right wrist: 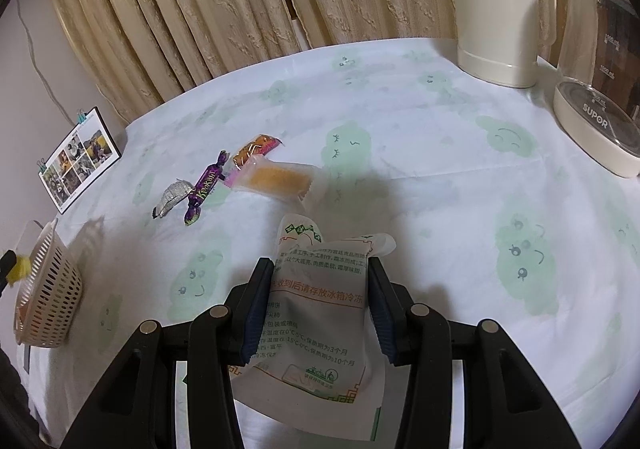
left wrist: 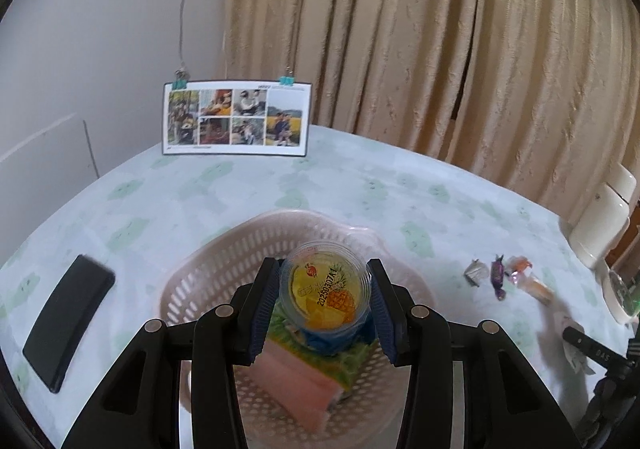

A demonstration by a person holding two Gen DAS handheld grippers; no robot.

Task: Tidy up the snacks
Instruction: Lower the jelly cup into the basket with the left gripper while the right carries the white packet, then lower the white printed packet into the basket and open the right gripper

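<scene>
The left gripper (left wrist: 324, 297) is clamped on a clear pineapple jelly cup (left wrist: 325, 291), one blue pad on each side of the cup. The cup hangs directly over the pink perforated basket (left wrist: 224, 249), just above a pink-and-green snack box (left wrist: 304, 373) lying inside that basket.

The right gripper (right wrist: 320, 309) is clamped on a white snack pouch (right wrist: 320, 313) printed with green and red text. Whether the pouch touches the tablecloth (right wrist: 440, 169) cannot be determined. In the right wrist view the basket (right wrist: 48, 289) sits at the far left edge, well apart from the pouch.

Between the basket and the pouch, loose snacks lie on the cloth: a silver-wrapped candy (right wrist: 172, 197), a purple-wrapped candy (right wrist: 206, 185) just beside it, an orange-filled clear packet (right wrist: 276, 179) and a smaller orange packet (right wrist: 254, 149) behind.

A black phone (left wrist: 68, 323) lies left of the basket. A photo card (left wrist: 236, 117) stands beyond it. A cream kettle (right wrist: 500, 9) and a glass pitcher (right wrist: 600, 69) stand far right of the basket.
</scene>
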